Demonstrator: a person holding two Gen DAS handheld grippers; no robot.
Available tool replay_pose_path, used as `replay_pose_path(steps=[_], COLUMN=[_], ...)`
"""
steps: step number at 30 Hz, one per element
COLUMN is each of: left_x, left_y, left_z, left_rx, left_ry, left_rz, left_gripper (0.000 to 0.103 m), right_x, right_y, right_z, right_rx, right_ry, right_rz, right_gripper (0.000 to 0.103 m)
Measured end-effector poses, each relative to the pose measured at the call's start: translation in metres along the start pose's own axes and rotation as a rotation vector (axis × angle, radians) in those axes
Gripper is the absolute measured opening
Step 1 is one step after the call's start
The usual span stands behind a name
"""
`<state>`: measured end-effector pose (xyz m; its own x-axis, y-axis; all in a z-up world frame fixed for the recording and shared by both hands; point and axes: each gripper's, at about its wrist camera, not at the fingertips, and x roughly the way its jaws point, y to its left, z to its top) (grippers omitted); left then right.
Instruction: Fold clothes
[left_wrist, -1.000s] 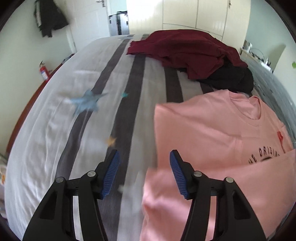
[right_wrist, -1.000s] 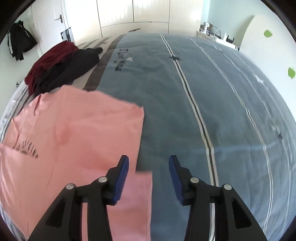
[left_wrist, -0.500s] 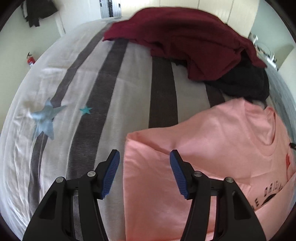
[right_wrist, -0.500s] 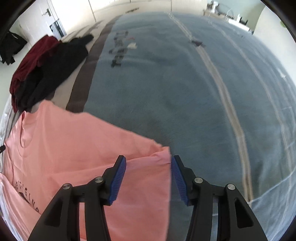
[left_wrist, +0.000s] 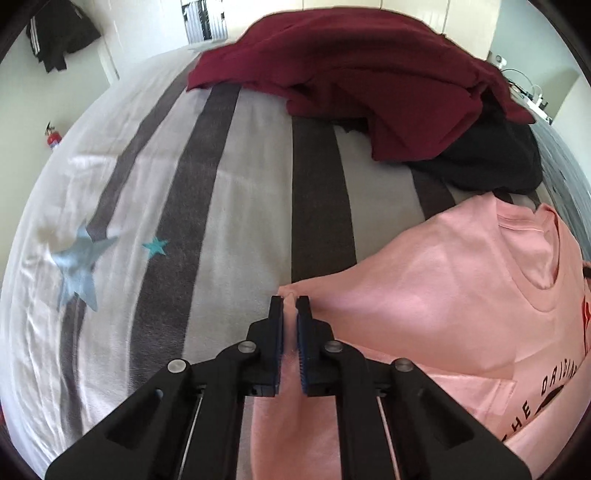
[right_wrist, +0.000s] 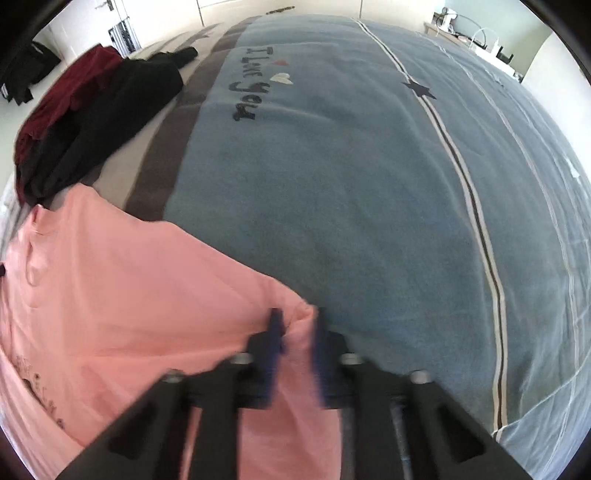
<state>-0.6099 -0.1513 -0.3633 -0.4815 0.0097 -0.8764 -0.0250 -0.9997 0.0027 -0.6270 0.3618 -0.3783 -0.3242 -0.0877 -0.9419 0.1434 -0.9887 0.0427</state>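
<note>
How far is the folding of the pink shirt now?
Early. Done: the pink shirt lies spread on the bed. In hand: the left gripper and right gripper have just closed on its corners. Left: the folds themselves, then the maroon and black clothes.

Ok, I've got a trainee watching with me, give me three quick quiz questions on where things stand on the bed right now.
1. True or false: the left tongs are shut on an edge of the pink shirt.
2. Which garment lies partly over the black one? A) the pink shirt B) the maroon one C) a white towel
3. Fill in: the right tongs pinch pink cloth over the ____ part of the bedspread.

Key: 1 true; 2 B; 3 blue.
</note>
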Motion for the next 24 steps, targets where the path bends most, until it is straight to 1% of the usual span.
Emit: replay_pose_path(steps=[2,3,4,6,8,11,14,18,20,21,23,24], left_x=[-0.018,-0.03,-0.042,-0.069,-0.092,-0.132,-0.164,-0.177,-0.168,-0.158,-0.145,-0.138], left_y=[0.006,0.008,0.012,0.02,0.03,0.04,0.048,0.052,0.055,0.056,0.055,0.054], left_z=[-0.002,-0.005,-0.009,-0.022,-0.033,-0.064,-0.112,-0.156,-0.177,-0.187,-0.197,-0.202], left_rx=[-0.02,-0.024,-0.028,-0.046,-0.05,-0.077,-0.113,-0.152,-0.179,-0.185,-0.159,-0.145], left_ry=[-0.051,-0.078,-0.103,-0.157,-0.195,-0.25,-0.276,-0.248,-0.211,-0.171,-0.097,-0.061], left_rz=[-0.024,-0.032,-0.044,-0.077,-0.107,-0.13,-0.149,-0.155,-0.144,-0.136,-0.11,-0.096], left_gripper=[0.005,0.005,0.005,0.005,0.005,0.005,0.005,0.005,0.005,0.006,0.006,0.006], right_x=[-0.011,-0.02,-0.028,-0.054,-0.076,-0.113,-0.137,-0.151,-0.151,-0.145,-0.13,-0.124], right_y=[0.002,0.0,-0.003,-0.011,-0.017,-0.021,-0.017,-0.015,-0.012,-0.013,-0.012,-0.011], right_z=[-0.005,-0.009,-0.012,-0.024,-0.036,-0.067,-0.108,-0.171,-0.2,-0.21,-0.225,-0.23], right_rx=[-0.028,-0.022,-0.008,0.028,0.043,0.063,0.077,0.073,0.058,0.061,0.057,0.044], right_ry=[-0.038,-0.066,-0.085,-0.151,-0.201,-0.27,-0.3,-0.262,-0.225,-0.194,-0.127,-0.101], right_rz=[-0.01,-0.006,0.005,0.05,0.085,0.123,0.142,0.159,0.168,0.174,0.173,0.163], right_gripper=[0.008,0.008,0.008,0.008,0.008,0.008,0.008,0.008,0.008,0.008,0.009,0.012])
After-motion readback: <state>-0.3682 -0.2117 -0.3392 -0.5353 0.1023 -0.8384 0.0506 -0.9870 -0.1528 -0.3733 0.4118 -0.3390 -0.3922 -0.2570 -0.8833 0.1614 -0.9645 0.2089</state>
